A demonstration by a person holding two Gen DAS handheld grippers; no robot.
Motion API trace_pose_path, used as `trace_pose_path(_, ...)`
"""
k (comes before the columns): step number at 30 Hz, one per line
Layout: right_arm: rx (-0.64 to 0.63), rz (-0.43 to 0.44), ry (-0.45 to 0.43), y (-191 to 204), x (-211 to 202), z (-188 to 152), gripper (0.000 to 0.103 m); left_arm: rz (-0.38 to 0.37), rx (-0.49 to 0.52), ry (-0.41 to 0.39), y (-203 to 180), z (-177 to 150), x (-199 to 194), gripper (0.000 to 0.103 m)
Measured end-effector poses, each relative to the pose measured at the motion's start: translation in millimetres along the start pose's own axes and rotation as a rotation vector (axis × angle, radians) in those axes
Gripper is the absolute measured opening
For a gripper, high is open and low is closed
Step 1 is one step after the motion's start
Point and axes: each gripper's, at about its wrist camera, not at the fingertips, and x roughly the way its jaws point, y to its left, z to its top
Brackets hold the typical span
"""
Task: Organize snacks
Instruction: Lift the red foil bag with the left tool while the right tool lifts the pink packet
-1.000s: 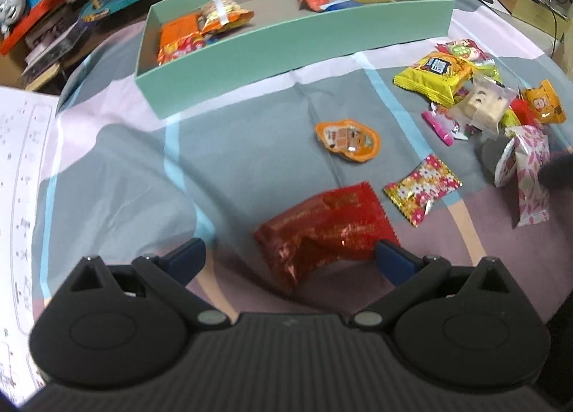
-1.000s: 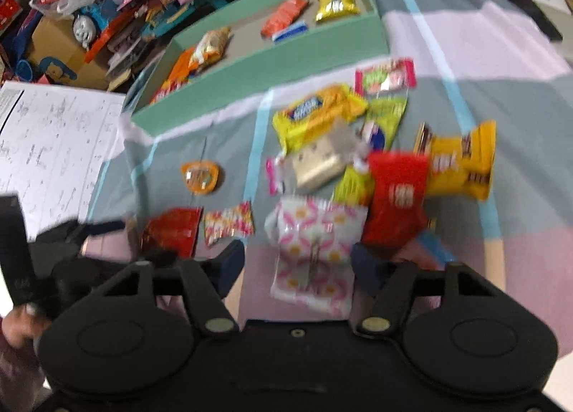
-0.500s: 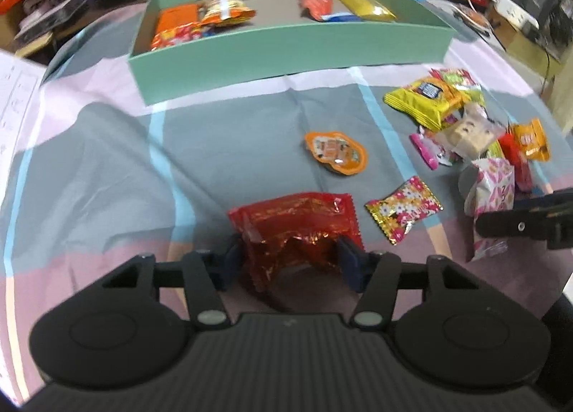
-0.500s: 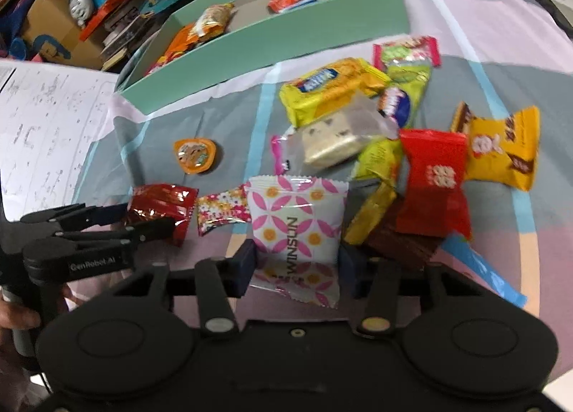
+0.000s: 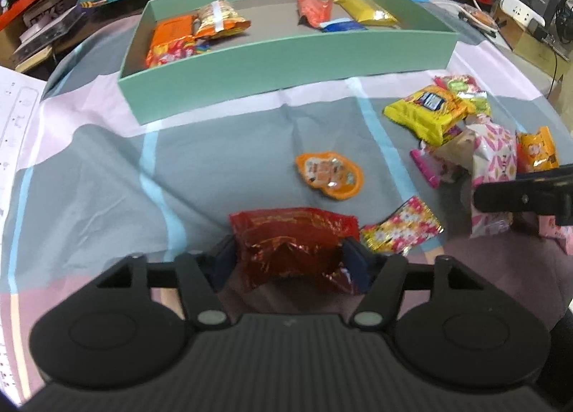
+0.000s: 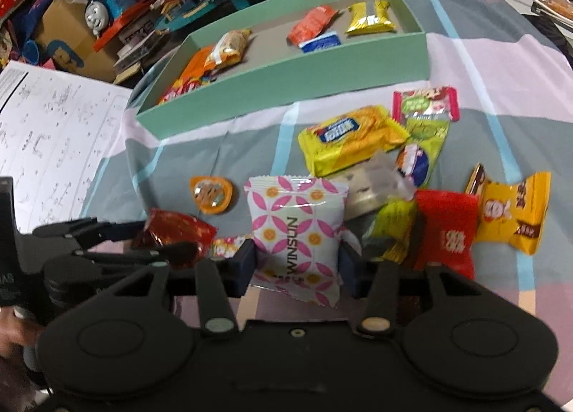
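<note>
A crinkled red foil packet lies on the grey and pink cloth, and my left gripper is shut on it, pads pressing both sides. My right gripper is shut on a white packet with pink petals, held upright just above the cloth. The right wrist view also shows the left gripper at lower left with the red packet. Beyond both stands a shallow green box holding several snacks.
An orange jelly cup and a small floral packet lie near the red packet. A heap of loose snacks sits right of centre. A printed paper sheet lies left. Toys and boxes crowd behind the green box.
Both grippers went from open to shut, the left on the red packet and the right on the pink-petal packet. The right one has drawn its packet up and toward the left.
</note>
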Motion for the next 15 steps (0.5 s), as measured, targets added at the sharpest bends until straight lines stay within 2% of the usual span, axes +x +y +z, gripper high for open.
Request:
trace_pose_path(1, 0.004, 0.0, -0.003, -2, 1, 2, 0.048, -0.006, -0.002, -0.015, -2, 1, -1, 0.044)
trace_pose_path(2, 0.01, 0.001, -0.006, -3, 2, 4, 0.048, -0.014, -0.009, -0.028, -3, 3, -2, 0.041)
trace_pose_path(5, 0.024, 0.002, -0.015, -7, 3, 8, 0.047, -0.02, -0.025, -0.071, -5, 10, -7, 0.036)
trace_pose_path(9, 0.024, -0.011, -0.033, -12, 4, 13, 0.045, -0.022, -0.045, -0.09, -7, 22, -5, 0.035)
trace_pose_path(12, 0.017, -0.015, -0.025, -13, 9, 15, 0.045, -0.011, -0.076, -0.065, -7, 29, 3, 0.041)
trace_pose_path(14, 0.025, -0.016, -0.021, -15, 13, 16, 0.045, 0.002, -0.1, -0.046, -6, 32, 7, 0.058)
trace_pose_path(15, 0.03, -0.014, -0.021, -15, 14, 15, 0.044, 0.009, -0.116, -0.038, -5, 31, 7, 0.063)
